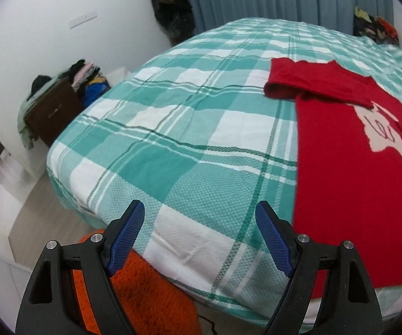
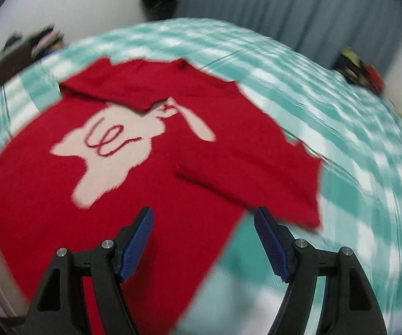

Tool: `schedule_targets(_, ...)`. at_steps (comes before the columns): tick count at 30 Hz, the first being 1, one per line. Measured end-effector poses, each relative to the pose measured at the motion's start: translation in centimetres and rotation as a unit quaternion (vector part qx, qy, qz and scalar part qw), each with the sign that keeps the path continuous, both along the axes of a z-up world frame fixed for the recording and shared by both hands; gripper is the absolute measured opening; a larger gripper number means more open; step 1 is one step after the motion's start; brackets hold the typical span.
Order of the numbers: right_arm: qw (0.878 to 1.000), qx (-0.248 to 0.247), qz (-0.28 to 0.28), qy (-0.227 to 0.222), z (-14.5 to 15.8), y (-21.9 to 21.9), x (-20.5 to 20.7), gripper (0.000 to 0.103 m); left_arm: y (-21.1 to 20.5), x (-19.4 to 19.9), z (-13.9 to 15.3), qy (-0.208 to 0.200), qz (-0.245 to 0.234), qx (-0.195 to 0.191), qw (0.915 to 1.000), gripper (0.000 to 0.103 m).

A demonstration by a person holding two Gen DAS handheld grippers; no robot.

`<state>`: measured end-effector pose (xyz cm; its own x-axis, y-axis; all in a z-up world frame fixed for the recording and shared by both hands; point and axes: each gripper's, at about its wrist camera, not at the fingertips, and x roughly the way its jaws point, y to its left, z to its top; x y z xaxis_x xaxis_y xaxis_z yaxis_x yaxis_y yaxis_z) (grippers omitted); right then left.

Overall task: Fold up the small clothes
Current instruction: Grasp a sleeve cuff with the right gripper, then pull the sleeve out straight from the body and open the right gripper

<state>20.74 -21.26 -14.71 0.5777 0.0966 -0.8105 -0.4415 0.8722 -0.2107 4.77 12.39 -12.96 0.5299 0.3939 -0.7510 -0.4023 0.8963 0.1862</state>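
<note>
Both views are evenly and softly lit; no light source shows, and shadows are faint, the clearest a thin one under the folded sleeve [image 1: 318, 89] ahead of the left claw [image 1: 200, 240]. No glare. Fisheye distortion bows the bed [image 1: 173, 139] into a dome, and a dark vignette rims each frame. The left view is sharp near the claw, showing the bedspread weave, and slightly soft toward the far wall. The right view is motion-blurred throughout: the shirt [image 2: 145, 195] ahead of the right claw [image 2: 203, 244] smears at its edges, and the checks streak.
</note>
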Motion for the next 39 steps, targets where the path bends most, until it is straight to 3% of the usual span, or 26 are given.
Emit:
schedule_targets(4,1.000,-0.003,-0.004,0.013,-3.4,1.6,3.8,0.068,1.2,0.2,-0.6,0.015,0.022,-0.028,0.9993,0.083)
schedule_targets(5,1.000,0.013,-0.014,0.015,-3.7,1.4,4.6,0.058,1.4,0.2,-0.8,0.019,0.027,-0.032,0.9990,0.083)
schedule_targets(6,0.999,0.036,-0.029,0.023,-3.6,0.8,5.5,0.024,1.7,0.3,-0.9,0.023,0.032,-0.037,0.9985,0.083)
schedule_targets(7,0.997,0.049,-0.047,0.030,-3.5,-0.1,6.1,0.009,1.7,0.4,-1.1,0.026,0.034,-0.039,0.9983,0.083)
schedule_targets(11,0.973,0.149,-0.173,-0.012,-0.2,-10.4,5.8,0.009,1.3,0.5,-1.2,0.028,0.032,-0.033,0.9985,0.083)
schedule_targets(14,0.936,0.205,-0.283,-0.032,1.1,-21.2,3.5,0.009,0.5,0.7,-1.3,0.029,0.022,-0.018,0.9992,0.083)
schedule_targets(18,0.883,0.254,-0.394,-0.020,-0.5,-32.7,-0.4,0.009,-1.0,0.9,-1.6,0.038,0.002,0.008,0.9992,0.083)
schedule_targets(23,0.838,0.330,-0.435,0.005,-3.5,-37.7,-3.1,0.009,-2.5,0.9,-1.7,0.045,-0.017,0.041,0.9980,0.083)
schedule_targets(27,0.825,0.343,-0.448,-0.015,-3.3,-38.7,-3.1,0.008,-3.0,0.9,-1.7,0.049,-0.023,0.053,0.9971,0.083)
schedule_targets(32,0.830,0.323,-0.453,-0.046,-1.3,-39.9,-2.2,0.007,-3.1,0.9,-1.8,0.053,-0.022,0.058,0.9966,0.083)
schedule_targets(34,0.826,0.292,-0.482,-0.025,-2.3,-41.0,-1.8,0.007,-3.1,0.9,-1.9,0.055,-0.021,0.057,0.9967,0.083)
schedule_targets(35,0.821,0.279,-0.497,0.009,-3.7,-41.6,-1.7,0.006,-3.0,0.9,-1.9,0.056,-0.021,0.056,0.9967,0.083)
schedule_targets(37,0.816,0.291,-0.498,0.028,-4.8,-42.0,-1.9,0.007,-3.0,0.9,-2.0,0.057,-0.020,0.054,0.9967,0.083)
schedule_targets(39,0.821,0.290,-0.492,0.026,-4.9,-41.8,-2.2,0.010,-2.9,0.9,-2.0,0.058,-0.021,0.053,0.9967,0.083)
